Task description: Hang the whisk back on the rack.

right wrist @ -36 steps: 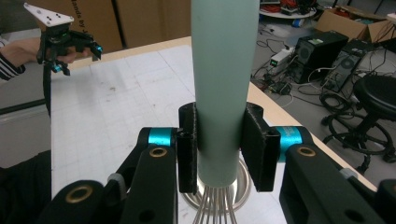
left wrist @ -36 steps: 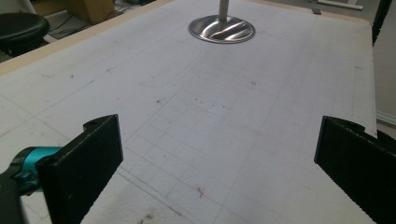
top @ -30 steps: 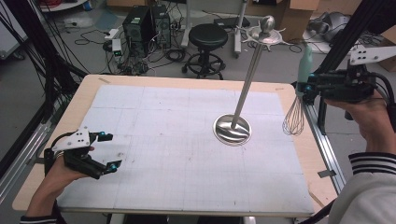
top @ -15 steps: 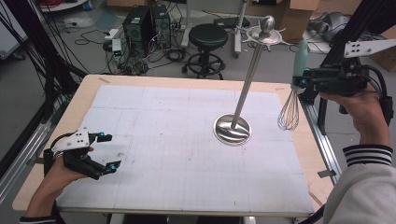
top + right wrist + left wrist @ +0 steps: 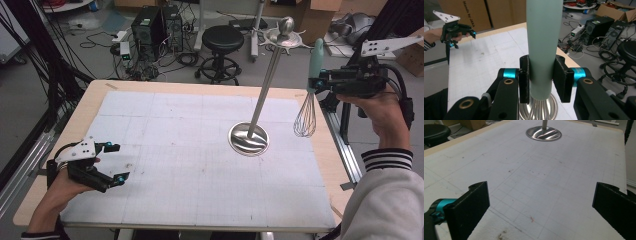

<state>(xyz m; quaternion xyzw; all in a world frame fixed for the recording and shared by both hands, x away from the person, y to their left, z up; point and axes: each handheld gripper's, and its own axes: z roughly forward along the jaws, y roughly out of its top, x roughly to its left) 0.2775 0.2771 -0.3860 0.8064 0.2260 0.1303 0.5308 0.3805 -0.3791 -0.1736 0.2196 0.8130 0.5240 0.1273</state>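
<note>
High view: whisk (image 5: 306,107) clamped in right hand-held gripper (image 5: 316,82), upright.

One whisk (image 5: 306,107), one stand (image 5: 250,137)

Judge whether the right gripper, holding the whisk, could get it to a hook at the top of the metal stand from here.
Probably yes: the right gripper grips the whisk upright beside the stand's top, with open air between.
</note>
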